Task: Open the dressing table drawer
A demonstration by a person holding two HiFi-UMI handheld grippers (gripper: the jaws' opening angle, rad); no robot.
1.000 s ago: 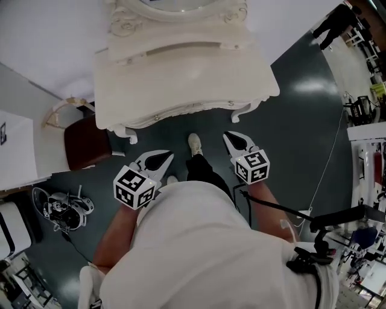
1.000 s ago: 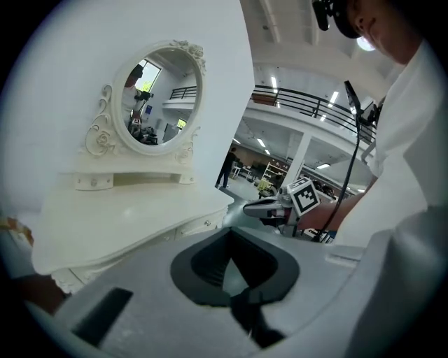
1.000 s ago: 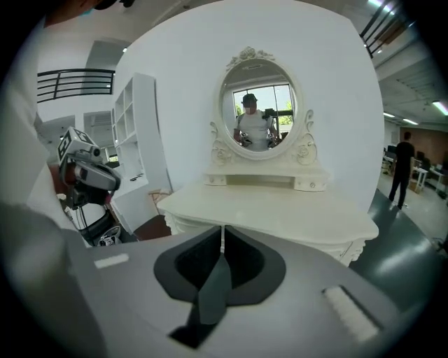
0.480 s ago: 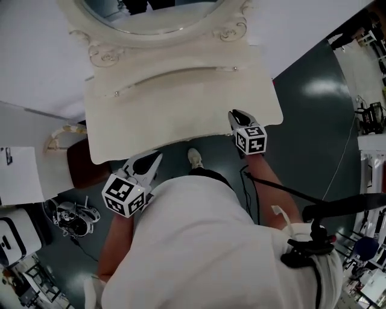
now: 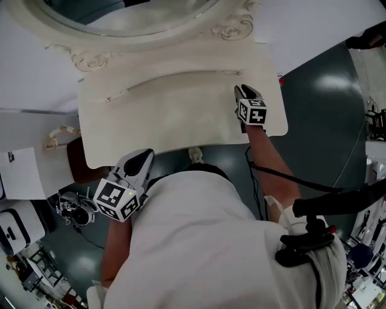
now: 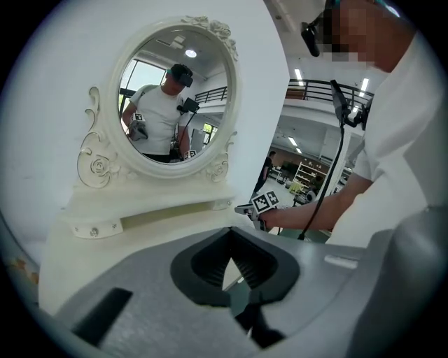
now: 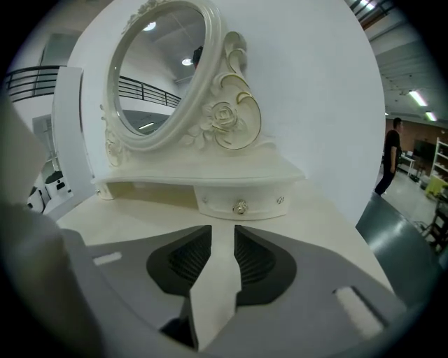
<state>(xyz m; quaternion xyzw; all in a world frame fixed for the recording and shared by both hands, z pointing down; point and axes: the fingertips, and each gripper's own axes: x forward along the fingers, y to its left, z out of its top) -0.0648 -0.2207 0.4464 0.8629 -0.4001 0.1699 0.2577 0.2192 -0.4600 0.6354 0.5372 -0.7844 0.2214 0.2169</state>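
Note:
The cream dressing table (image 5: 181, 124) fills the top of the head view, with its oval mirror (image 5: 120, 15) behind. Under the mirror shelf sit two small drawers. The right drawer (image 7: 241, 203) has a round knob (image 7: 240, 207), also seen from above (image 5: 240, 72). My right gripper (image 5: 244, 95) hovers over the tabletop a short way in front of that knob. Its jaws are opening, with nothing between them. My left gripper (image 5: 142, 160) hangs at the table's front left edge, its jaws (image 6: 227, 262) together and empty. The left drawer's knob (image 6: 93, 231) lies far from it.
A dark-red chair seat (image 5: 77, 164) stands left of the table, beside white cabinets (image 5: 24, 175). Camera gear and cables (image 5: 75, 208) lie on the dark floor at the lower left. My foot (image 5: 194, 155) is under the table's front edge. A person (image 7: 388, 157) stands far off.
Both grippers have moved forward to the table. The right one travelled from below the front edge onto the tabletop near the right drawer. The left one now sits at the front edge.

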